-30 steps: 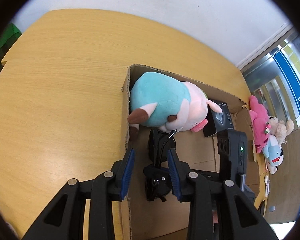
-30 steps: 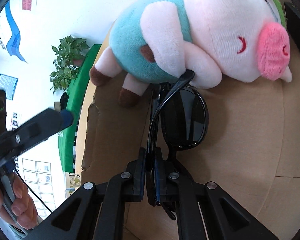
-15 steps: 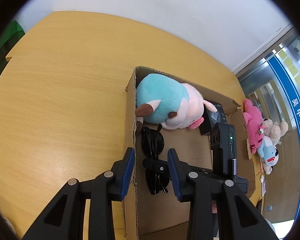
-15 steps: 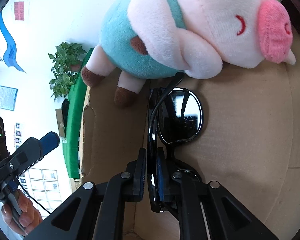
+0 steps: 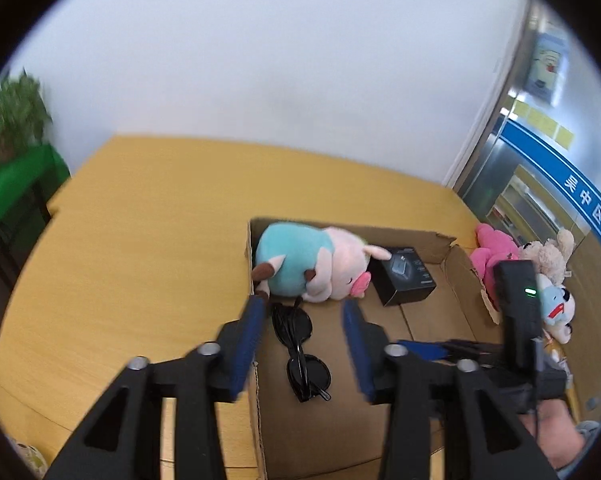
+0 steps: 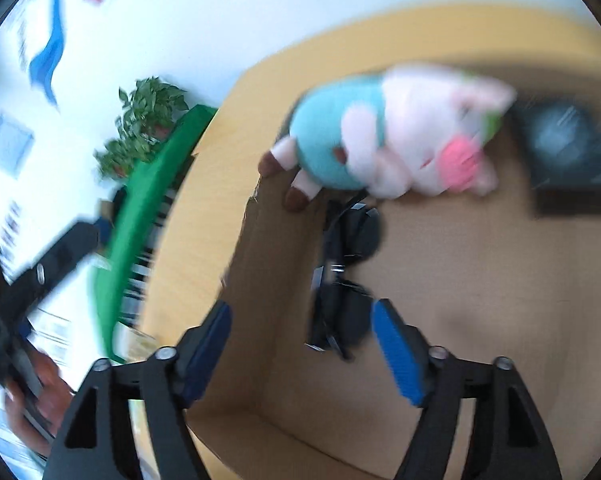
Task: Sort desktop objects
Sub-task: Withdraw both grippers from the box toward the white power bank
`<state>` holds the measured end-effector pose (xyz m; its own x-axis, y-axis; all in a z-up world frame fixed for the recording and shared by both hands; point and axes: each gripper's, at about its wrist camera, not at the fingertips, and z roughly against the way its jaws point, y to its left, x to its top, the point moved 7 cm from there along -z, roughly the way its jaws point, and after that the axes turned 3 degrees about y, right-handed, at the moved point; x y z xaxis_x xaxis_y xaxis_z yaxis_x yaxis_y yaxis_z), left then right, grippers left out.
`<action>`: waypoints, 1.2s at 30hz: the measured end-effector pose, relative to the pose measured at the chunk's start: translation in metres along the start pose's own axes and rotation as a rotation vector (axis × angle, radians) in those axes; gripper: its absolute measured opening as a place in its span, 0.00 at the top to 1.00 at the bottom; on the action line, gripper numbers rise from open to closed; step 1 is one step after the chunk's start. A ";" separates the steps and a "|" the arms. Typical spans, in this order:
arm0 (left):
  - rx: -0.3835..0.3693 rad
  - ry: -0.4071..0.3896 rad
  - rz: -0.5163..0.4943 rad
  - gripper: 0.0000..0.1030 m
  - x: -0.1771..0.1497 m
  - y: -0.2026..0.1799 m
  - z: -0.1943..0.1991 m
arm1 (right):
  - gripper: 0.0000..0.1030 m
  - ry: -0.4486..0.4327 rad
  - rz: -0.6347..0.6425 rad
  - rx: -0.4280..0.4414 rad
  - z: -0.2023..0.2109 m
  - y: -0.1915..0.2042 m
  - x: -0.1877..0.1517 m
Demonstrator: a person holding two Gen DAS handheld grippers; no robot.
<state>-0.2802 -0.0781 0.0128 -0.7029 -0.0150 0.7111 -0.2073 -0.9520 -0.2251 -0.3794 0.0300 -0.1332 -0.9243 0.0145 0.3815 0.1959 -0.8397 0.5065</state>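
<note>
Our right tongs [image 6: 300, 344] gape wide and hold nothing; the sunglasses [image 6: 342, 280] lie folded on the floor of the cardboard box [image 6: 480, 280], between and just ahead of the blue pads, long axis running away from us toward the plush pig [image 6: 384, 140]. Our left tongs [image 5: 304, 340] are also spread wide and empty, straddling the box's left wall, with the sunglasses [image 5: 300, 350] just inside it. The right tongs look nearer to them, though that view is smeared by blur, so we judge this loosely. The left view shows sharply what the right cannot: the pig [image 5: 312, 262] against the far wall, a black carton [image 5: 404, 276] beside it, more plush toys [image 5: 540, 272] outside the box, and the yellow worktop [image 5: 140, 240].
</note>
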 end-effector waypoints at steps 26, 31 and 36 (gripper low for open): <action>-0.082 -0.069 -0.127 0.26 -0.169 -0.151 0.064 | 0.01 -0.424 0.204 -0.425 0.205 -0.027 -0.236; -0.085 -0.033 -0.107 0.26 -0.178 -0.145 0.055 | 0.00 -0.422 0.192 -0.423 0.203 -0.033 -0.238; -0.138 0.048 -0.061 0.26 -0.200 -0.127 0.041 | 0.00 -0.330 0.189 -0.349 0.168 -0.041 -0.247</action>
<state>-0.0855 0.0333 -0.0737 -0.7170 0.0597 0.6945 -0.3402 -0.8996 -0.2739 -0.1038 0.1520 -0.1178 -0.7198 -0.0321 0.6934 0.1767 -0.9745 0.1383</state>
